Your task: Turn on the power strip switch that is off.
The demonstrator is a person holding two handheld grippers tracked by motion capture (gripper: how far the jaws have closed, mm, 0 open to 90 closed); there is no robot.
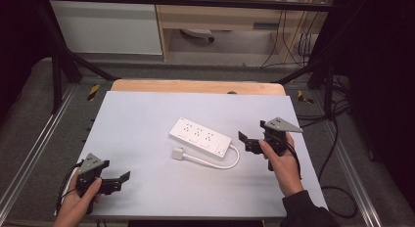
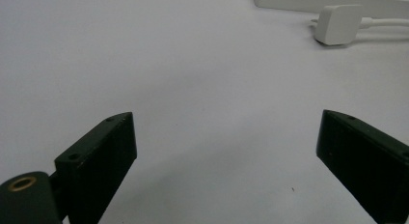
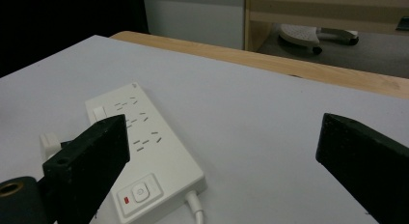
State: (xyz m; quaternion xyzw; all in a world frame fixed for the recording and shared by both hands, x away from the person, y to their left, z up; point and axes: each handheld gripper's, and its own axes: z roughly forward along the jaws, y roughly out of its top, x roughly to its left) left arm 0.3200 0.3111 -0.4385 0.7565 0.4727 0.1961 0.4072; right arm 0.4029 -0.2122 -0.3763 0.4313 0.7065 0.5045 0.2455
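A white power strip (image 1: 200,136) lies flat near the middle of the white table top (image 1: 147,114), its short white cable (image 1: 226,163) looping round to a white plug (image 1: 177,153) just in front of it. My right gripper (image 1: 246,141) hovers open just right of the strip's switch end, with nothing between the jaws. In the right gripper view the strip (image 3: 144,137) lies low and left between the open gripper (image 3: 224,142) jaws. My left gripper (image 1: 120,180) is open near the front left edge, well apart from the strip. In the left gripper view the plug (image 2: 337,23) lies far ahead of the open gripper (image 2: 226,147).
A wooden strip (image 1: 195,86) runs along the table's far edge. Black frame legs (image 1: 58,65) stand at both far corners. Cables (image 1: 337,188) trail on the floor to the right. A chair base (image 3: 308,35) sits under the desk beyond.
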